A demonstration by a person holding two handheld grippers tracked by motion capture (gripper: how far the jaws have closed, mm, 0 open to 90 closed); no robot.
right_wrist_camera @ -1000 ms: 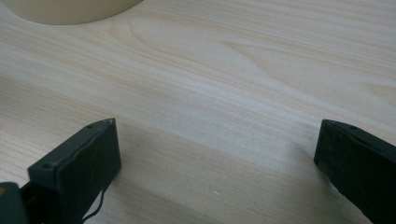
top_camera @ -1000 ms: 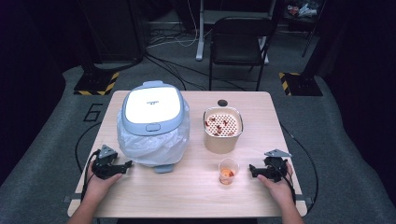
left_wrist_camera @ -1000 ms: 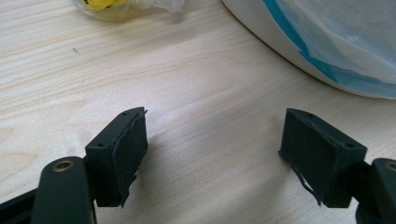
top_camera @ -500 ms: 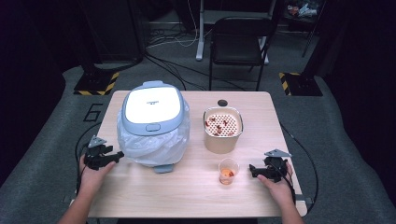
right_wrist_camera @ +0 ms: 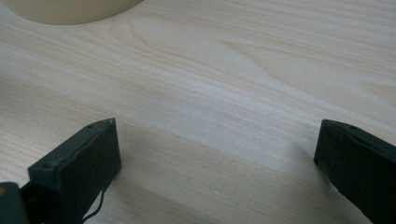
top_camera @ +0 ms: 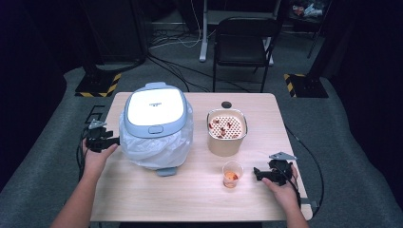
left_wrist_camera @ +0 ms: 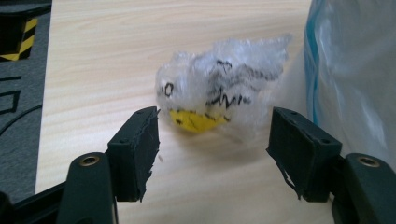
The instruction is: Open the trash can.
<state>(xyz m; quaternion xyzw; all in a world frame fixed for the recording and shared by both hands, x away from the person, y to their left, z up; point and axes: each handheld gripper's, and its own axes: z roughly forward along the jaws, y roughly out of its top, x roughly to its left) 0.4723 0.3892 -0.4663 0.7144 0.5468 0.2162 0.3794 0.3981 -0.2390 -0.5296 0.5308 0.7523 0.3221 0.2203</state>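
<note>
One table [top_camera: 190,199]. One lidded bin [top_camera: 154,111] with clear liner bag. One beige pot [top_camera: 226,137] with perforated insert. One small clear cup [top_camera: 232,174]. One crumpled plastic wad [left_wrist_camera: 219,95] with yellow scrap inside. Two handheld grippers: left gripper [top_camera: 114,141], right gripper [top_camera: 255,173]. One chair [top_camera: 244,42] behind table.

light: table [top_camera: 190,199] bright, surroundings dark | blur: perhaps slight | shadows: soft
</note>
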